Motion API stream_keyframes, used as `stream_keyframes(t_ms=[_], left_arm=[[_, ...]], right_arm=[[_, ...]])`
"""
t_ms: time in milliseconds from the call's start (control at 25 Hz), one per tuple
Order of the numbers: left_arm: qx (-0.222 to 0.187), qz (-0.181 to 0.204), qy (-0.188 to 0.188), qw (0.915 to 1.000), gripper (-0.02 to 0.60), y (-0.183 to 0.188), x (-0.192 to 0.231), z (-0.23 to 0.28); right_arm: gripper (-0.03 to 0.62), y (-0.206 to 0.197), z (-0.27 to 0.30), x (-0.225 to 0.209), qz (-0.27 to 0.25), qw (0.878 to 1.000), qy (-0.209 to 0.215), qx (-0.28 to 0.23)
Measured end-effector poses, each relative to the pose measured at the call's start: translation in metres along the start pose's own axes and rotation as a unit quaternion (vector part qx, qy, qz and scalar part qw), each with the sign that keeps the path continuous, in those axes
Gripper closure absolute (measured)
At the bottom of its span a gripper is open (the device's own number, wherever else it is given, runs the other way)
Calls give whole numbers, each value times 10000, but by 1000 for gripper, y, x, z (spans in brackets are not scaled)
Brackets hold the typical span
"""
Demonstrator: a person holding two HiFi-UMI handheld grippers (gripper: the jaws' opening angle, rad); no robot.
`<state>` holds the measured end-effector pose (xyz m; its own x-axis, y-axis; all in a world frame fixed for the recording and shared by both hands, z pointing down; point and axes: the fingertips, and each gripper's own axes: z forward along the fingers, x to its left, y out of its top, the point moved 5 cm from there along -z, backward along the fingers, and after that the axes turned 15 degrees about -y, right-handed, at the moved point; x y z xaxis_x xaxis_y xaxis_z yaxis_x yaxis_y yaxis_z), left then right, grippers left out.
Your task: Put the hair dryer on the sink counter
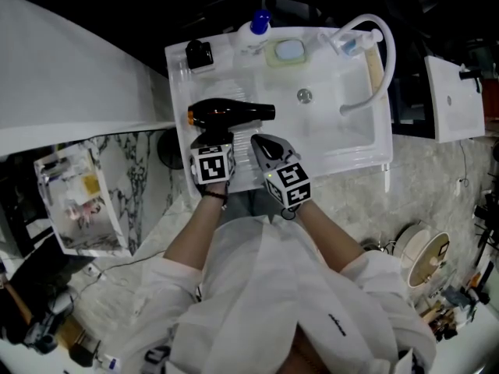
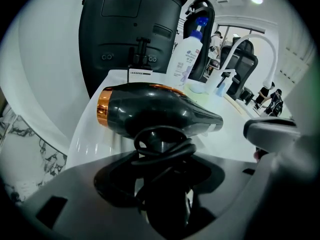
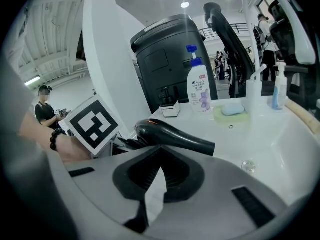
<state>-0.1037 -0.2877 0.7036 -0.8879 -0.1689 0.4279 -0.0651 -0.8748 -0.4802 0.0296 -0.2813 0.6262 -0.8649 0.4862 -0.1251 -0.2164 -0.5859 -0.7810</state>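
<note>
The black hair dryer (image 1: 230,113) with a copper rear ring lies level over the left part of the white sink counter (image 1: 181,92), nozzle pointing right toward the basin. My left gripper (image 1: 214,135) is shut on its handle from the near side. In the left gripper view, the dryer body (image 2: 155,111) fills the middle and the cord-wrapped handle sits between the jaws of the left gripper (image 2: 162,184). I cannot tell whether the dryer touches the counter. My right gripper (image 1: 261,142) hovers just right of the handle, shut and holding nothing. The right gripper view shows the hair dryer (image 3: 170,134) beyond the right gripper (image 3: 155,184).
At the counter's back stand a small black box (image 1: 199,54), a blue-capped pump bottle (image 1: 256,28) and soap on a dish (image 1: 289,51). A curved white faucet (image 1: 374,61) arches over the basin with its drain (image 1: 304,95). A black bin (image 2: 130,29) stands behind.
</note>
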Motion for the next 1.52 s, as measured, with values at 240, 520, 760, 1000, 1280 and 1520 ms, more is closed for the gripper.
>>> stream_keyframes(t_ms=[240, 520, 760, 1000, 1280, 1520], left_arm=[[131, 64, 49, 9999, 298, 0, -1, 6], [243, 246, 245, 9991, 298, -3, 0, 11], [310, 419, 263, 9983, 298, -2, -1, 18], [368, 465, 285, 9978, 296, 0, -3, 18], [414, 568, 393, 9967, 291, 1, -3, 19], [493, 523, 428, 9965, 288, -1, -3, 23]], right_arm=[[577, -1, 1, 0, -6, 10000, -13, 18], [577, 0, 1, 0, -11, 10000, -29, 16], [577, -2, -2, -3, -30, 10000, -44, 14], [577, -3, -6, -7, -41, 10000, -75, 4], [577, -2, -17, -14, -59, 9999, -144, -65], [577, 2, -27, -21, -83, 9996, -213, -156]])
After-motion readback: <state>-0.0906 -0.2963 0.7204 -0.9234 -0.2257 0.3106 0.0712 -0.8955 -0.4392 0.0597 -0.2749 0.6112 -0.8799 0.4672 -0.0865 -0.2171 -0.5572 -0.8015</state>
